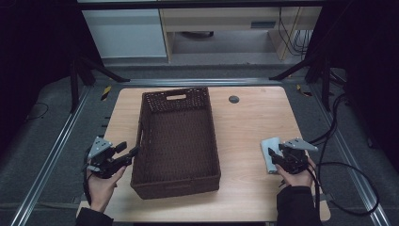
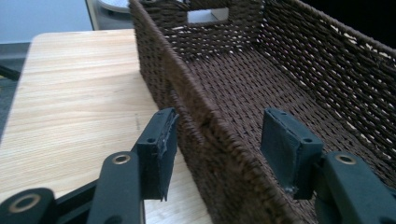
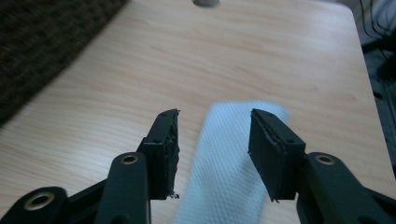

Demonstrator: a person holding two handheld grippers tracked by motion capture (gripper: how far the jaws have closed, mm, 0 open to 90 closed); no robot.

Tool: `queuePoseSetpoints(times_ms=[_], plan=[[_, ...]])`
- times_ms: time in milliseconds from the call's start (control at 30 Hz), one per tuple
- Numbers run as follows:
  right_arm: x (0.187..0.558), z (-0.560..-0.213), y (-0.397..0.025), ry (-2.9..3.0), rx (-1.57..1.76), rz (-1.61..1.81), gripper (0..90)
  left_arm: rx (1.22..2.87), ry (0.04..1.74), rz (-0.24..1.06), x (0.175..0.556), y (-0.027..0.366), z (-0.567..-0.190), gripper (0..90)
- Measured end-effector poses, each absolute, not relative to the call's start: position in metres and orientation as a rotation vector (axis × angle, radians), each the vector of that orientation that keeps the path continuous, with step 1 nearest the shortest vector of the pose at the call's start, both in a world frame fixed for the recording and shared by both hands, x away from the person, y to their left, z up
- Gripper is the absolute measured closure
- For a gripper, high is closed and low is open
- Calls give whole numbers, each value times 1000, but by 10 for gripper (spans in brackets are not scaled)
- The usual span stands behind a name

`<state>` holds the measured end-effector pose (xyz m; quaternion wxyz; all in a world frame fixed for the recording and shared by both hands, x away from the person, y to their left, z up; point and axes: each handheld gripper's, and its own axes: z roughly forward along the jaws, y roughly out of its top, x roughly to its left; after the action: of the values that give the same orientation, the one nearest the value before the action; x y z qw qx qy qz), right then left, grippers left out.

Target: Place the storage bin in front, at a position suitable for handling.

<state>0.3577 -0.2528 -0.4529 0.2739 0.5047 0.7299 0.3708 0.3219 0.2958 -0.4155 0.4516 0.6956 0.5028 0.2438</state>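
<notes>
Where basket (image 1: 176, 141) sits, cloth (image 1: 271, 154) apart.

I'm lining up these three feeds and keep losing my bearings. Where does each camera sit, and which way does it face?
High view: above the person's side, looking forward and down on the table; both forearms show.
Left gripper view: rides the left gripper, open jaws astride the basket wall.
Right gripper view: rides the right gripper, open over the cloth.
Shared: basket and table appear in all.

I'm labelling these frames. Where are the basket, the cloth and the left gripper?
basket (image 1: 176, 181): high view, near wall.
cloth (image 3: 224, 172): right gripper view, middle of the fabric.
left gripper (image 2: 215, 140): left gripper view, between the jaws.
</notes>
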Motion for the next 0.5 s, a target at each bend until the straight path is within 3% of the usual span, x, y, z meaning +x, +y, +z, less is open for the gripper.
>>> queuePoseSetpoints(times_ms=[300,500], plan=[[356,-425,-222,1997,1263,1120,447,1768,1258,602,336,285,-421,534],[361,-407,-195,2012,1197,1199,445,1792,1266,600,343,283,-425,619]])
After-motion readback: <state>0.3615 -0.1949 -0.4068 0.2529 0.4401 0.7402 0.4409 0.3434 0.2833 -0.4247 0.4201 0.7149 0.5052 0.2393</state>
